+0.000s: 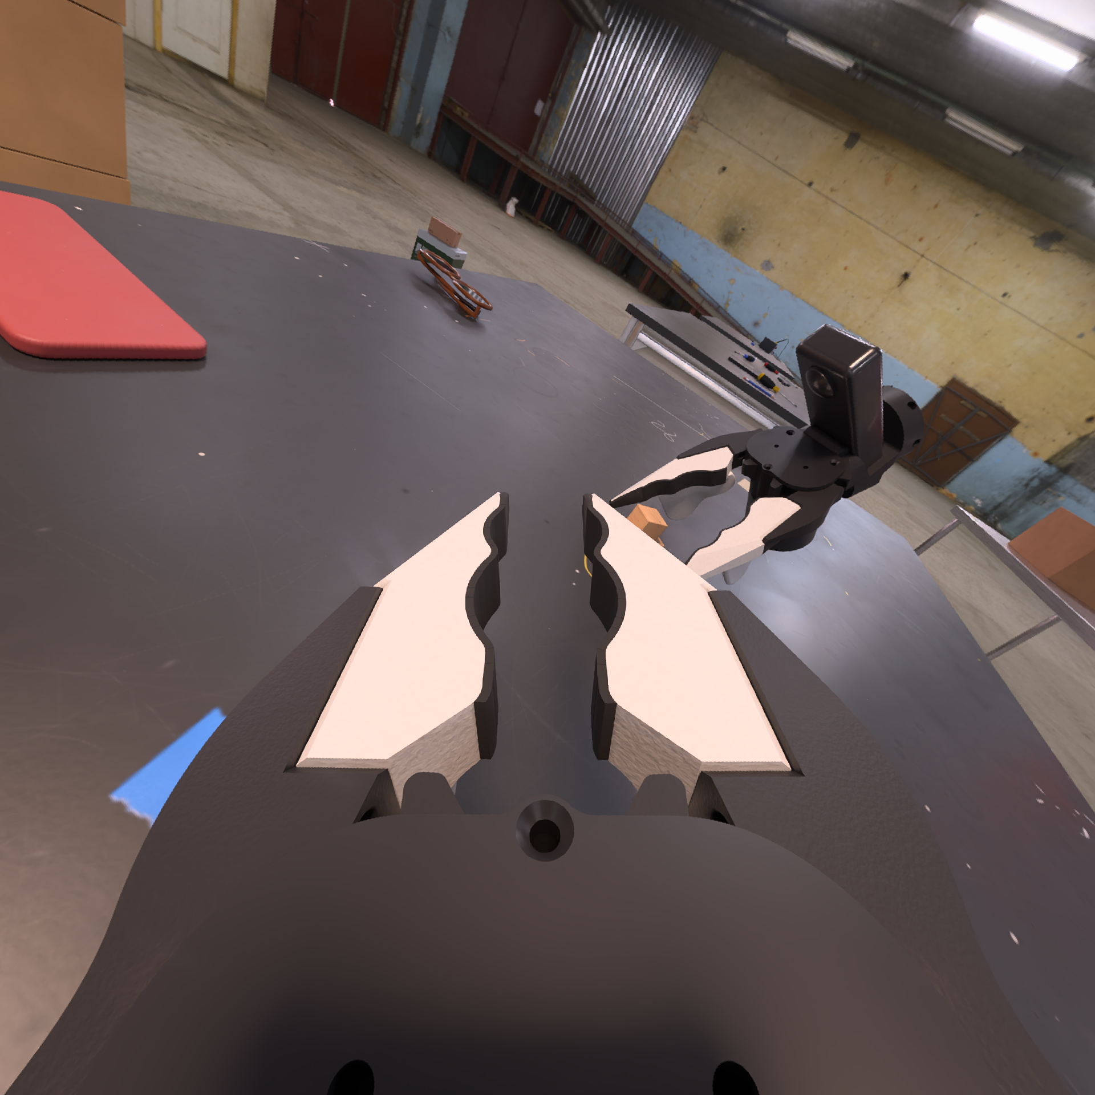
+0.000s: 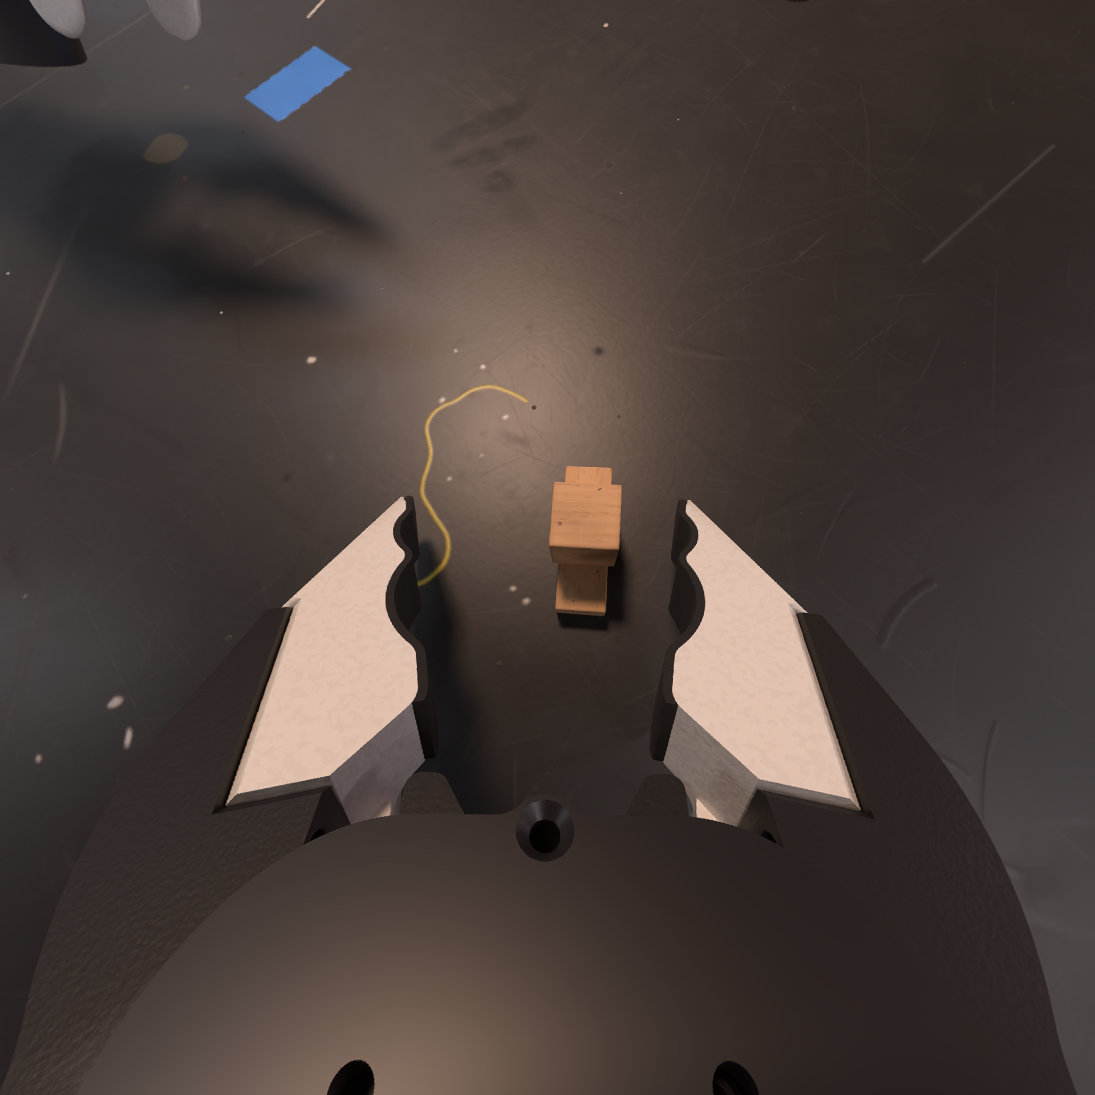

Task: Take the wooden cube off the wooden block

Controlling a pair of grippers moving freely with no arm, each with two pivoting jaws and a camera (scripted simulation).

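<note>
A red mat (image 1: 89,290), copper wire coil (image 1: 455,284), blue tape (image 2: 298,83) and yellow thread (image 2: 435,474) lie on the dark table (image 1: 296,474).

The left gripper (image 1: 545,503) has a broad, dark charcoal body with a faintly grainy, matte skin and rounded shoulders. Two cream-white fingers (image 1: 415,640) taper to points, each edged inside with a black, wavy pad. Between their roots sits a countersunk round hole, and two more dark holes mark the bottom edge.

The right gripper (image 2: 544,503) is built the same — mottled cream fingers (image 2: 332,669), scalloped black inner strips, a dark shell. Seen from the left wrist view, it (image 1: 652,536) carries a rounded black camera block with one lens, on a plate dotted with small screw holes.
</note>
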